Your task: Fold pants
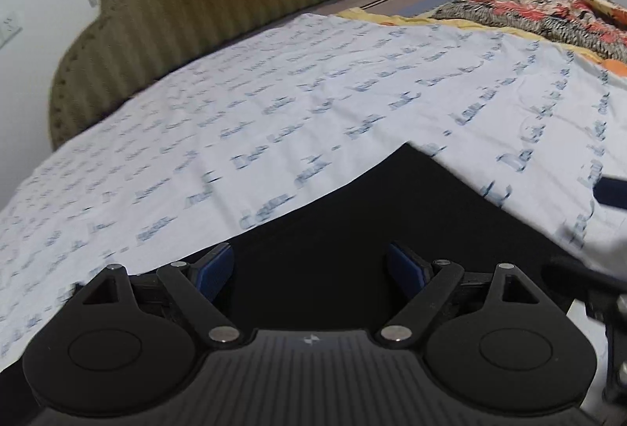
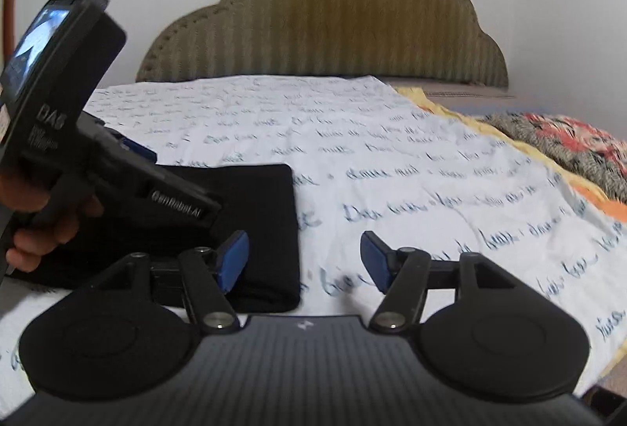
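Since the black pants (image 2: 250,230) lie compactly folded on the bed sheet (image 2: 392,151), both the left gripper (image 1: 309,269) and right gripper (image 2: 303,257) stand released, empty; folding appears finished, withdrawal presumably next.

Bed (image 2: 450,95) under lettered sheet (image 2: 392,159), black pants (image 2: 270,230) atop.

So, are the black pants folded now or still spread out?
Folded. The right wrist view shows the black pants as a compact rectangle with straight edges on the printed sheet.
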Demonstrator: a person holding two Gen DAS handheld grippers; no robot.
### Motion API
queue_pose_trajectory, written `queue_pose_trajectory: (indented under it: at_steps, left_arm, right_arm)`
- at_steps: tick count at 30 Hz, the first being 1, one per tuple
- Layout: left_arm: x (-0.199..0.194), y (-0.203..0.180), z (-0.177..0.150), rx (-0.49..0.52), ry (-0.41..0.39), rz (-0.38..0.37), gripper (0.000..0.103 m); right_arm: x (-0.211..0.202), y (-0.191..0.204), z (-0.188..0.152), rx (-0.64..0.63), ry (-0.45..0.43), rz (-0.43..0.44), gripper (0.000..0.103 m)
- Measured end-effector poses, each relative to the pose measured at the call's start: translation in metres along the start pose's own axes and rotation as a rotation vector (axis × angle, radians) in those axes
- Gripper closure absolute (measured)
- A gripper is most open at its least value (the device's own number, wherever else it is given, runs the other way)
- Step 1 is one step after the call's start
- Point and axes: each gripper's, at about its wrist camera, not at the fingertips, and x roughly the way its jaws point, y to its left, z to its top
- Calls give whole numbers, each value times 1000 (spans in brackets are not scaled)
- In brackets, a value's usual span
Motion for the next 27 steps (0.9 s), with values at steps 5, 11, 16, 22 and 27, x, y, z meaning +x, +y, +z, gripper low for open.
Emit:
queue_pose_trajectory:
  at_steps: [5, 11, 16, 22, 27]
  left_arm:
    - [-16, 21, -19, -21, 7, 46, 15]
    - [-26, 43, -37, -29, 29, 94, 11]
    - [-32, 58, -46, -58, 40, 110, 11]
    - [-58, 101, -78, -174, 35, 158, 11]
    - [-66, 154, -114, -320, 100, 185, 11]
  right_arm:
    - [20, 19, 18, -67, -11, 37, 43]
    - [70, 37, 57, -101, -3, 107, 61]
    - [136, 49, 56, -132, 181, 133, 65]
    - [104, 85, 93, -147, 60, 288, 64]
    - [136, 137, 127, -144, 110, 605, 56]
